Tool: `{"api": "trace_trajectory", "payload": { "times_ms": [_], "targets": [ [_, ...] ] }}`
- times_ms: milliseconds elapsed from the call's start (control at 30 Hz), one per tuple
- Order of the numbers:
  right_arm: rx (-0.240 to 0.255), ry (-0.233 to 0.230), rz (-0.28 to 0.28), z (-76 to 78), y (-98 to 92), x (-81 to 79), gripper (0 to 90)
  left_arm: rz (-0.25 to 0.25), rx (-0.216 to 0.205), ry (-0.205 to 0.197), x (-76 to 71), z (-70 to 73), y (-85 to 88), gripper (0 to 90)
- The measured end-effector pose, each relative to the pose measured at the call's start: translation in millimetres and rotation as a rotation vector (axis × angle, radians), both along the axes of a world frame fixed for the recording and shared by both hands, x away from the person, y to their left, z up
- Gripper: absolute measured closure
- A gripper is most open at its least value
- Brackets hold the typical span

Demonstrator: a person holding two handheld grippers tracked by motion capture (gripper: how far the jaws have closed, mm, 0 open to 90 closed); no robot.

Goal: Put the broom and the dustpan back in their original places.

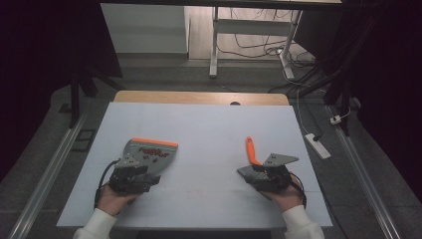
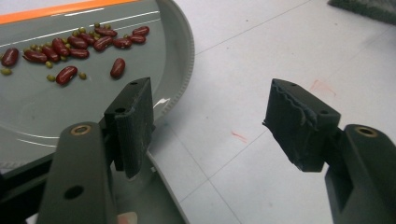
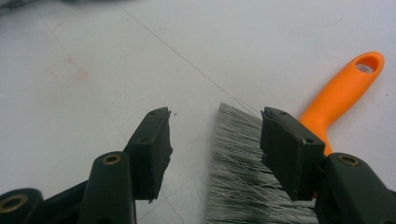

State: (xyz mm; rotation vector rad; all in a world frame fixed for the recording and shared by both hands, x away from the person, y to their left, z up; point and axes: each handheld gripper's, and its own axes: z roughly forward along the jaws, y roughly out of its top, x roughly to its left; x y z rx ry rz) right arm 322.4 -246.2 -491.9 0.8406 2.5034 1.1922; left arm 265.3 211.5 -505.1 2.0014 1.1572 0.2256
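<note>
- Grey dustpan (image 1: 149, 152) with an orange far edge lies on the white table (image 1: 209, 124), left side, just beyond the left gripper (image 1: 144, 172).
- Left gripper view gives what the high view blurs: dark red beans (image 2: 74, 44) and small green ones (image 2: 51, 65) scattered in the pan (image 2: 177, 56), most near the orange edge.
- Left gripper jaws stand apart with nothing clamped; one pad overlaps the pan's toothed rim, the other hangs over bare table. Contact with the rim: can't tell.
- Brush (image 1: 251, 159) lies on the right side, orange handle pointing far, grey bristle end near, at the right gripper (image 1: 261, 174).
- Right gripper view shows the bristles (image 3: 238, 177) splayed on the table between the jaws, close against one pad; handle (image 3: 345, 88) with its hanging hole runs off behind that pad.
- Right gripper jaws open, not pressing the brush.
- Faint red marks on the table in both gripper views.
- High view adds floor cables (image 1: 259, 50), a power strip (image 1: 317, 145) right of the table and desk legs (image 1: 214, 45) beyond it.
</note>
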Motion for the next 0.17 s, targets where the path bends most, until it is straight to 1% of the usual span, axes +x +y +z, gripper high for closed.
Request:
{"api": "trace_trajectory", "payload": {
  "times_ms": [167],
  "targets": [
    [0.0, -0.004, 0.004, 0.3, 0.4, -0.3, 42.7, -0.004, 0.0, 0.0, -0.1, 0.0, -0.8, 33.7]
  ]
}}
